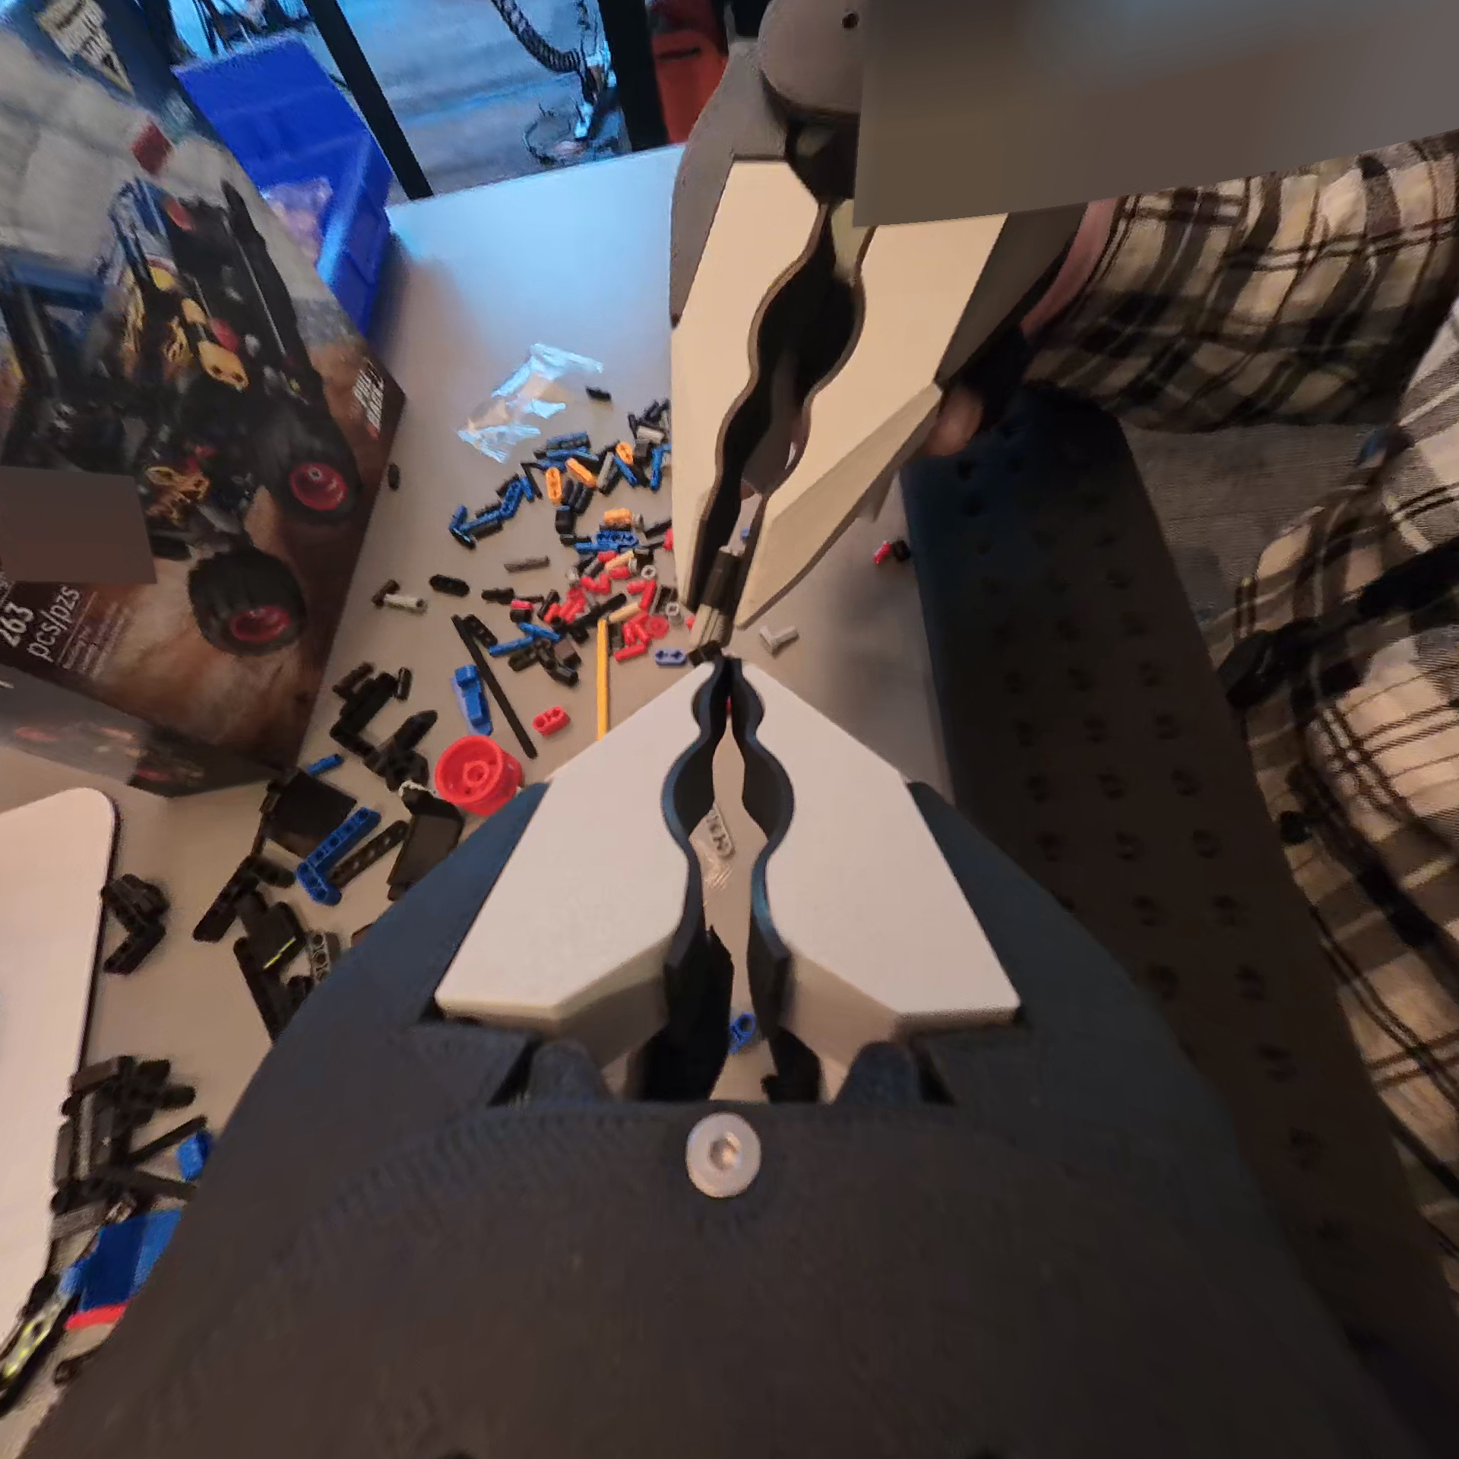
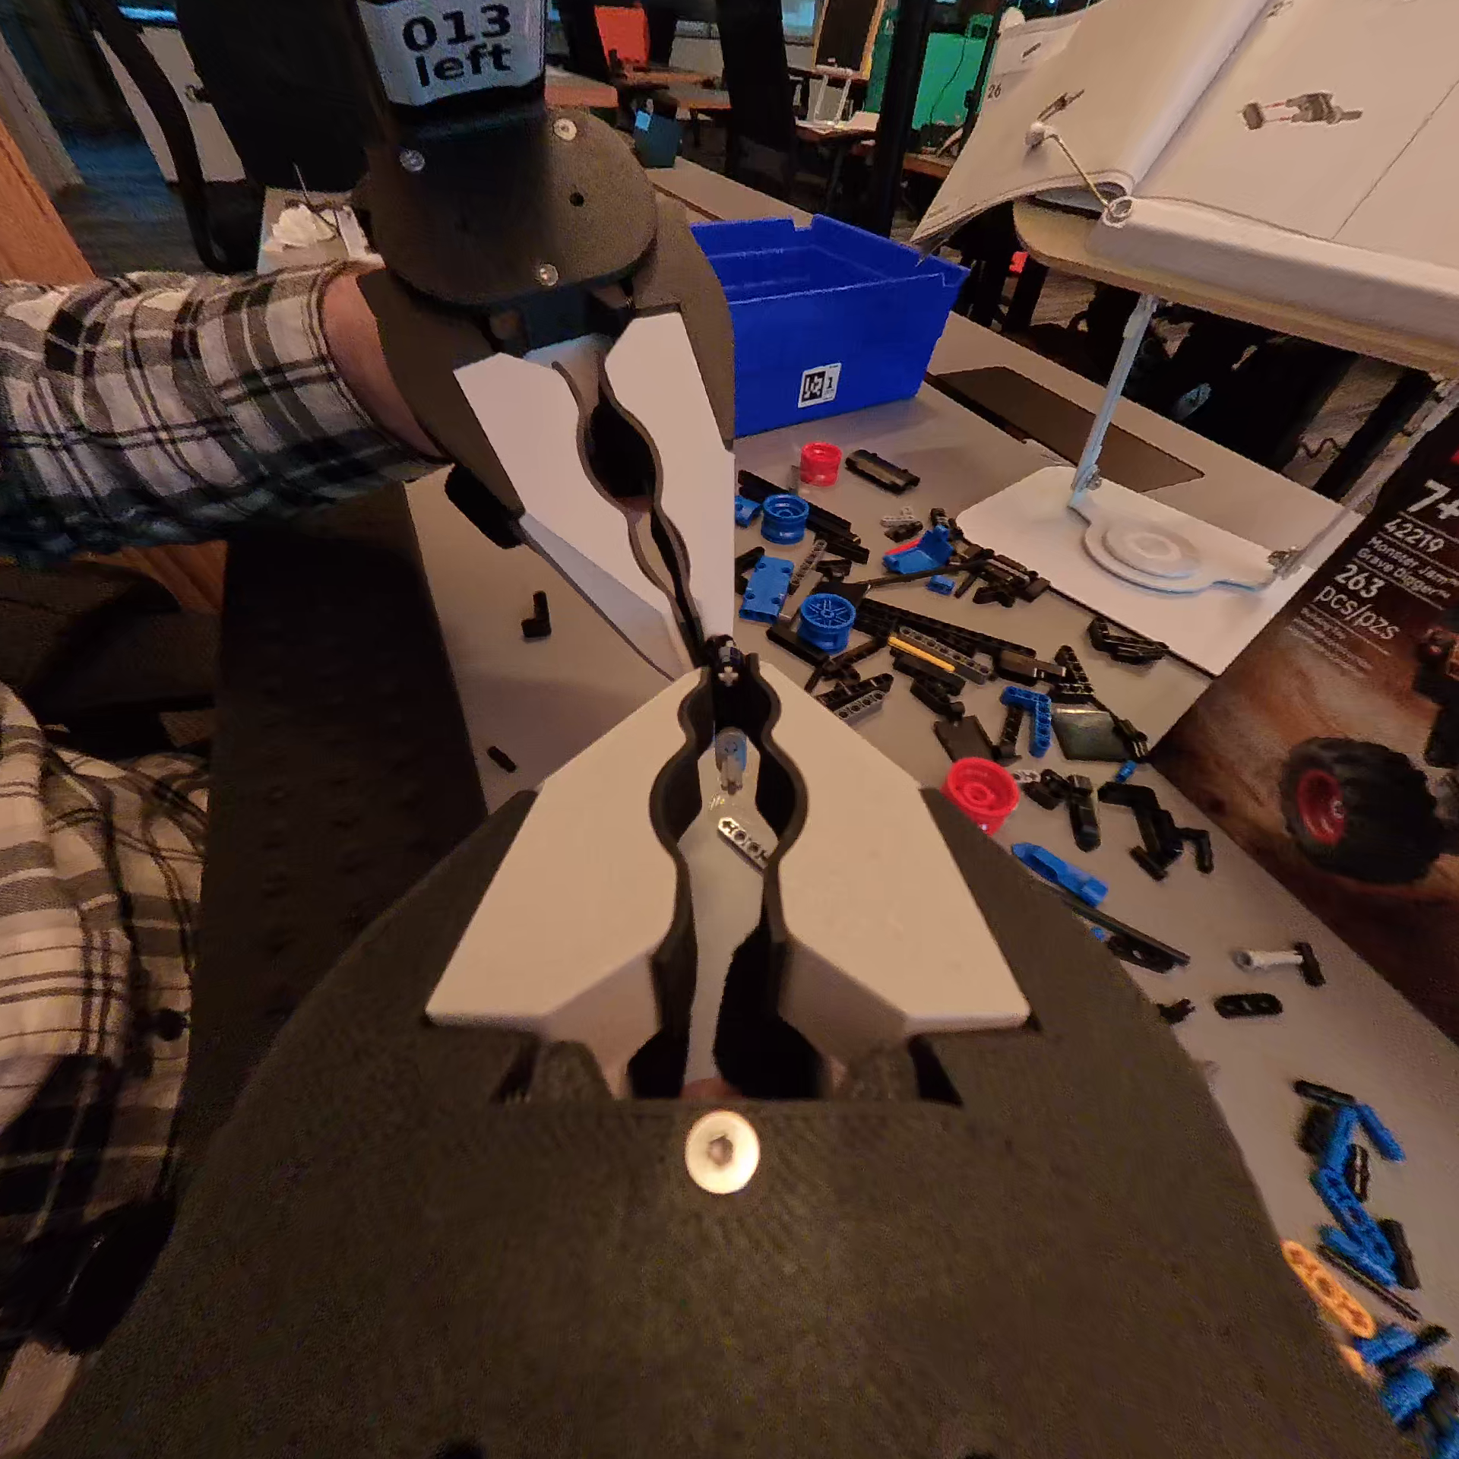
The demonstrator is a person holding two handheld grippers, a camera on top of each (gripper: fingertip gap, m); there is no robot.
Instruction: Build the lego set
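Your left gripper (image 1: 720,659) and right gripper (image 1: 710,624) meet tip to tip at frame centre, each closed on a small dark piece (image 2: 725,659) (too small to identify); push off-axis and one could pop out among the loose parts (image 1: 584,553). Below is a grey table (image 1: 521,253) in a dim workroom.
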